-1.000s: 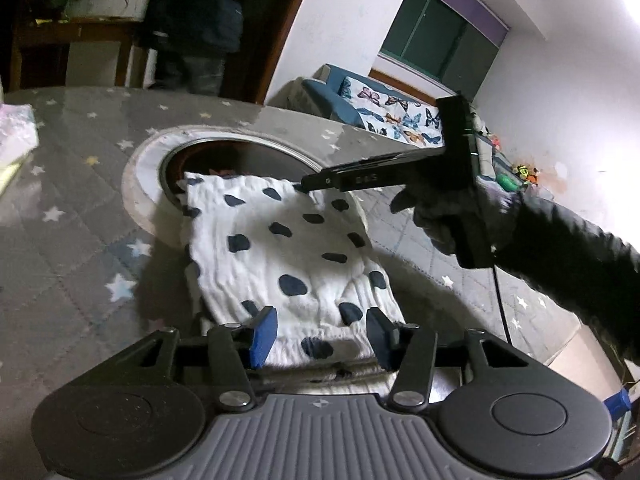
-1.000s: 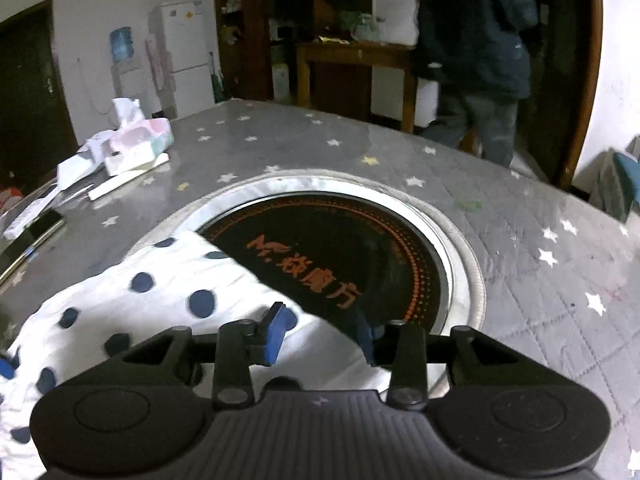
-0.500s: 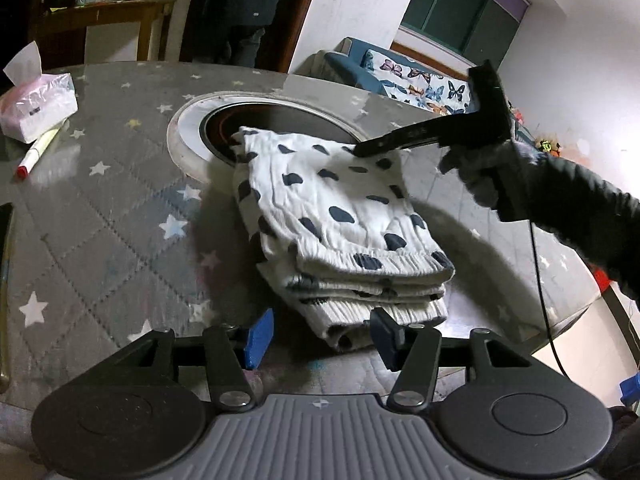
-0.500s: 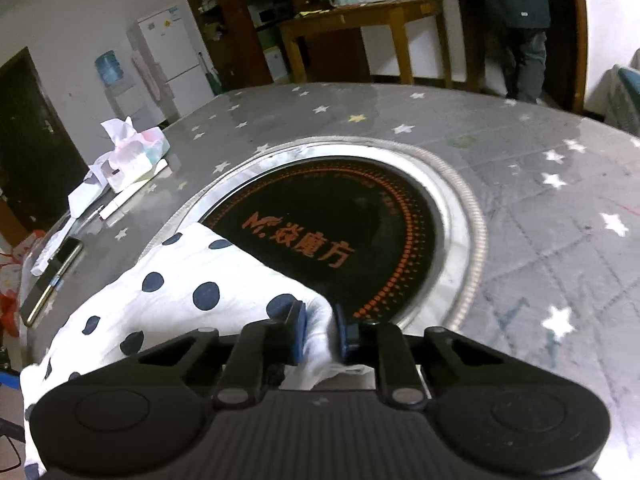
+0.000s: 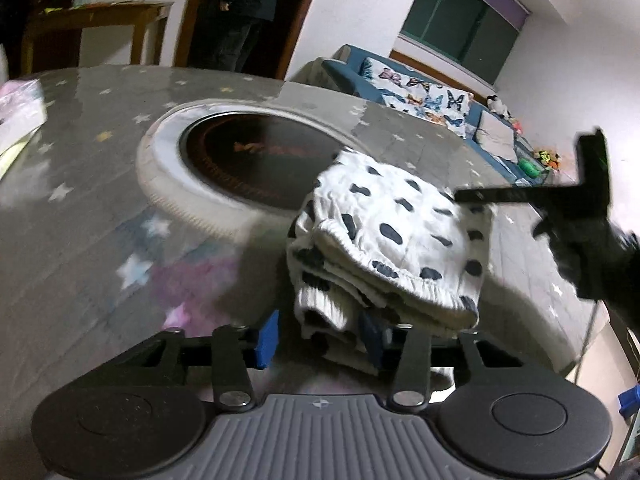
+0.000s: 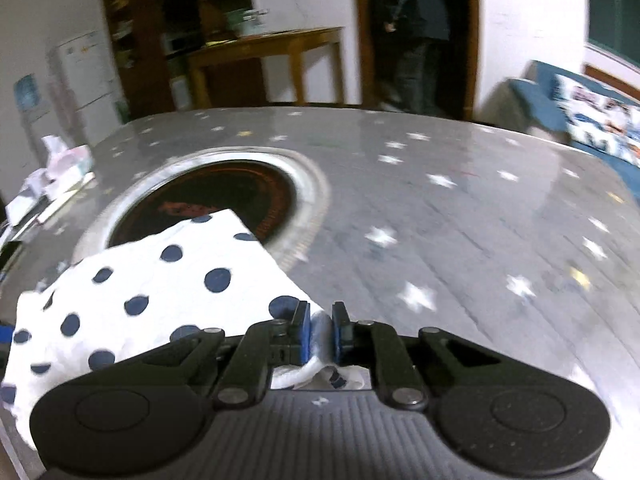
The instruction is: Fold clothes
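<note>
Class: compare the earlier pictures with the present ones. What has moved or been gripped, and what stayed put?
The right tongs closed on the spotted garment's corner and pulled it sideways off the round hob. The left tongs are closing around its folded edge. The starred table and hob stayed put.

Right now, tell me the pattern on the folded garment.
White with dark navy dots. The folded garment shows it best in the right wrist view.

Table (image 6: 460,220) right of cooktop ring (image 6: 308,184) seems open — blurred.
</note>
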The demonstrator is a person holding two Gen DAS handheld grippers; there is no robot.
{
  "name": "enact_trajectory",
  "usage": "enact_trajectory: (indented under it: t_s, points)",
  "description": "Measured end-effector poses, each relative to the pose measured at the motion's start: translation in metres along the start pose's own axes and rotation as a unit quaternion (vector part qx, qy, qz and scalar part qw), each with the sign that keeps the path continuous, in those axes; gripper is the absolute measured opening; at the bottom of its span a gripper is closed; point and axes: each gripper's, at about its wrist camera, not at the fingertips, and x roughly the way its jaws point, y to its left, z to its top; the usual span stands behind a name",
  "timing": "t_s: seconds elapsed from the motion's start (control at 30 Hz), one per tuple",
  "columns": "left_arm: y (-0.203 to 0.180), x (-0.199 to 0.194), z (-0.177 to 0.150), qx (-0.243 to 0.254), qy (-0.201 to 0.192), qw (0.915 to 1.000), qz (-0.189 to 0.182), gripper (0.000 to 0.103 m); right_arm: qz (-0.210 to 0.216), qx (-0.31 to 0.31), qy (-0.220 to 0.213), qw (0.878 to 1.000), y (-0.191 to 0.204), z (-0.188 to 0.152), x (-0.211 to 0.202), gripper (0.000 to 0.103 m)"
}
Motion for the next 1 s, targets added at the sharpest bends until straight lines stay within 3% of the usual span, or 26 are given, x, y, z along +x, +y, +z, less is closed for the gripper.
enact_trajectory:
  t_s: [0.07, 0.3, 0.53, 0.67, 0.77, 1.0]
  points:
    - [-0.005, 0.012, 0.01, 0.009, -0.001, 0.9999, -0.006, 0.034, -0.018, 0.023, -0.004, 1.0, -0.012, -0.011, -0.012, 0.007]
    - [-0.025, 0.062, 0.051, 0.052, 0.005, 0.9982, -0.028, 0.033, -0.088, 0.084, -0.021, 0.992, -0.047, -0.05, -0.056, 0.006]
    - [-0.03, 0.094, 0.079, 0.084, 0.013, 0.996, -0.027, 0.036, -0.106, 0.12, -0.028, 0.987, -0.062, -0.073, -0.081, 0.011]
    - [-0.022, 0.08, 0.082, 0.076, -0.001, 0.997, -0.011, 0.035, -0.104, 0.107, -0.034, 0.988, -0.06, -0.071, -0.082, 0.012]
    - [-0.017, 0.067, 0.085, 0.067, -0.015, 0.9977, 0.001, 0.035, -0.089, 0.09, -0.041, 0.991, -0.055, -0.064, -0.079, 0.021]
    - [-0.045, 0.054, 0.093, 0.08, -0.041, 0.9955, -0.03, 0.035, -0.047, 0.044, -0.046, 0.997, -0.037, -0.039, -0.054, 0.029]
